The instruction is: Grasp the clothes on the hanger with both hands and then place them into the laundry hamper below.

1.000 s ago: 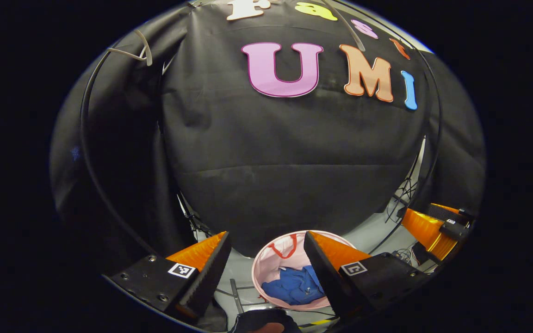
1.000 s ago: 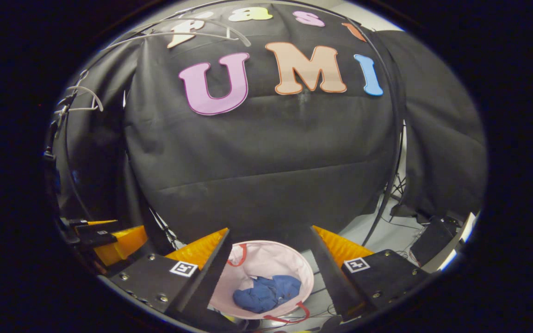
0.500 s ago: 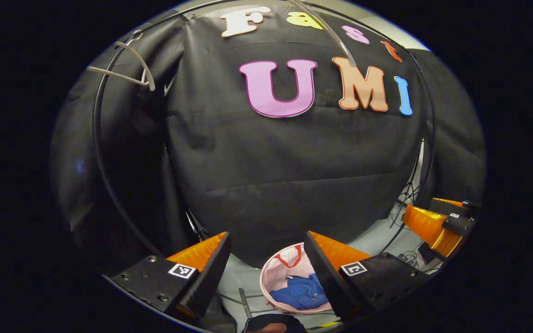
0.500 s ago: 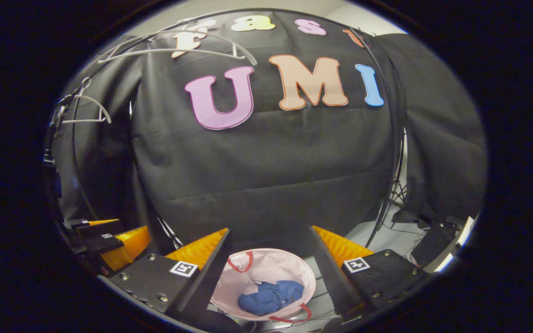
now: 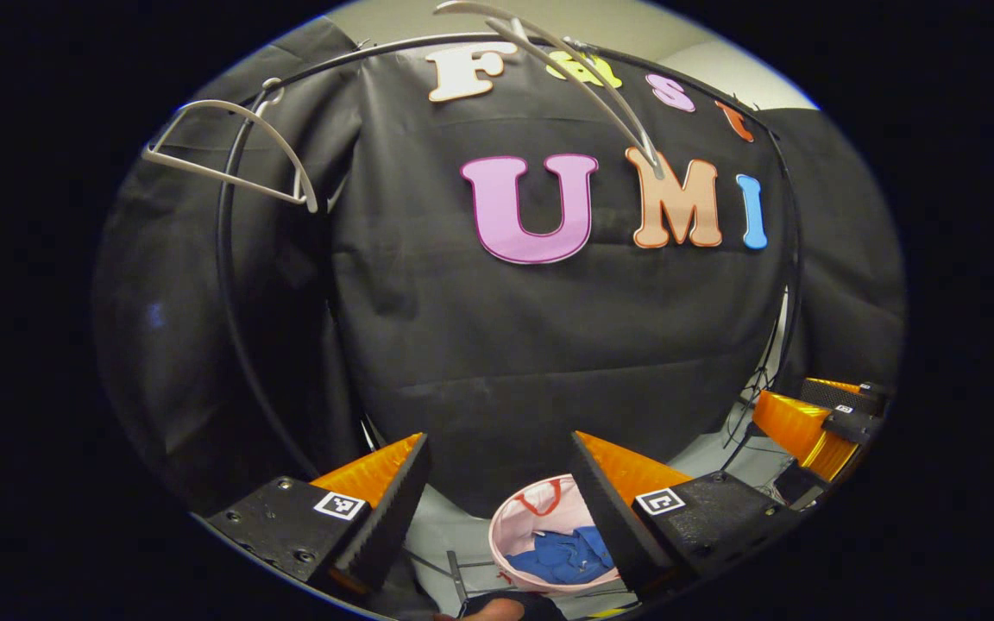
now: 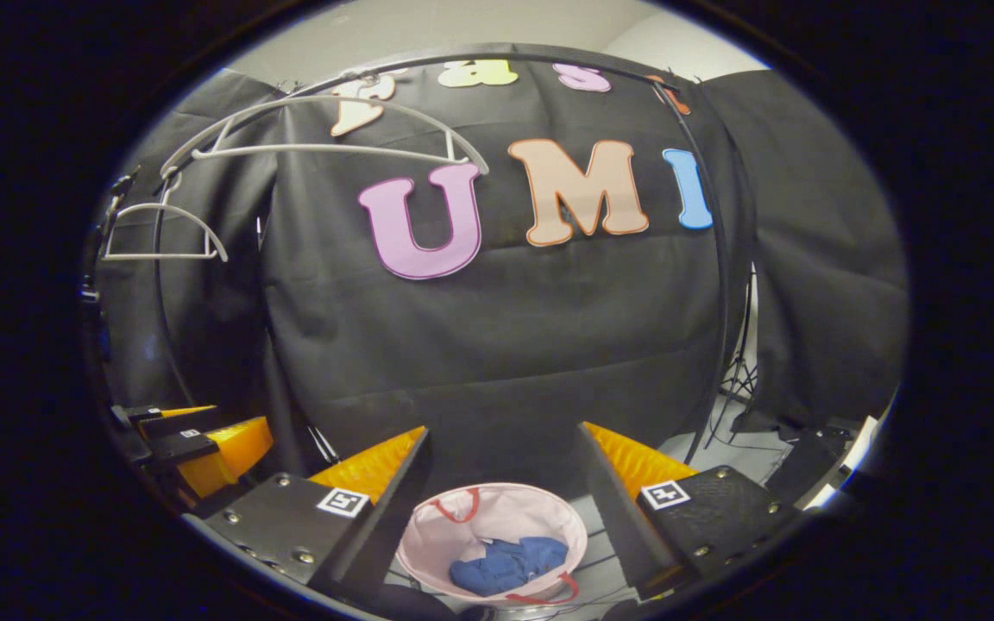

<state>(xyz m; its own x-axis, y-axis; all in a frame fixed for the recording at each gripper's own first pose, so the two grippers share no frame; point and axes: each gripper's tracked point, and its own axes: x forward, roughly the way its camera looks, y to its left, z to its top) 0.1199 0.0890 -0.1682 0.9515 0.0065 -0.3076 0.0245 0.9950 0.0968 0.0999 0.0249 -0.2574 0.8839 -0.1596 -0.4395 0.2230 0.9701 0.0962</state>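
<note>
While blue clothes lie in hamper | both grippers' fingers wide | hangers bare

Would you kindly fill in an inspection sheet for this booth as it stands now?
Surface: pale floor under the rail.
Job's things: blue clothes lie bunched inside the pink laundry hamper; two white hangers hang bare on the black rail.
Clutter: nothing seen.
Grippers: left gripper open, empty; right gripper open, empty; both above the hamper.
Cables: dark cables trail on the floor at the right.
Surroundings: black cloth wall; stand legs.
</note>
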